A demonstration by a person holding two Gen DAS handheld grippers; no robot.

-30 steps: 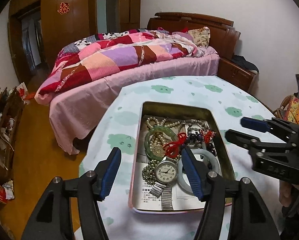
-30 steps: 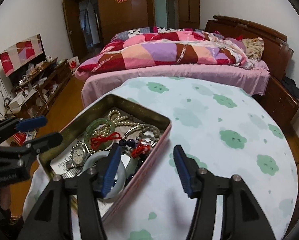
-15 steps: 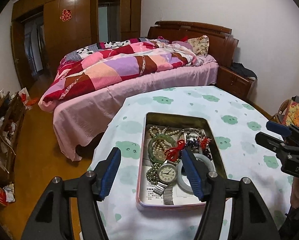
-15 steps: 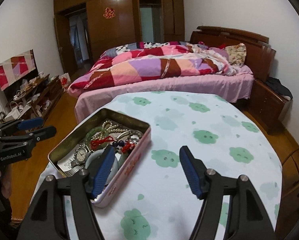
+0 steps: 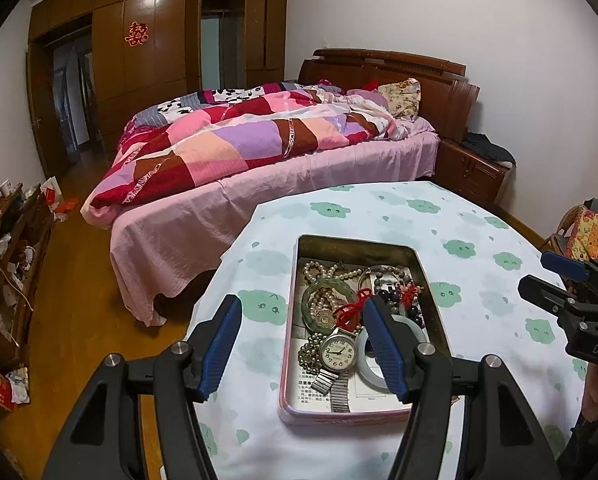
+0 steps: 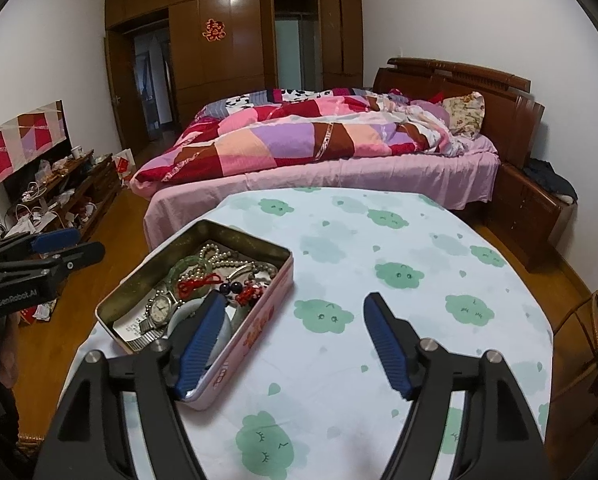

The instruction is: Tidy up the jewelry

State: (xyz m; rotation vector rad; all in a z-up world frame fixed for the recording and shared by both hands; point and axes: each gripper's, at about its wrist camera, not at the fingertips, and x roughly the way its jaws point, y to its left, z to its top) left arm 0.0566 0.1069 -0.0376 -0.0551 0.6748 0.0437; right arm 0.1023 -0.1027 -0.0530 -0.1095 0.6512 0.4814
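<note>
Well, tin near table edge, cloth rightward bare.

1. The tablecloth is pale mint-white, printed with green cloud faces and small green drops.
2. The tin is pink outside with red lettering, dull gold inside.
3. In it lie a green bangle, a milky white bangle, a red knotted cord, cream pearls and a silver watch with a white dial.
4. The gripper pads are blue on black arms.
5. The quilt is patchwork: pink, red, lilac, brown, peach.
6. The bedsheet is plain pink.
</note>
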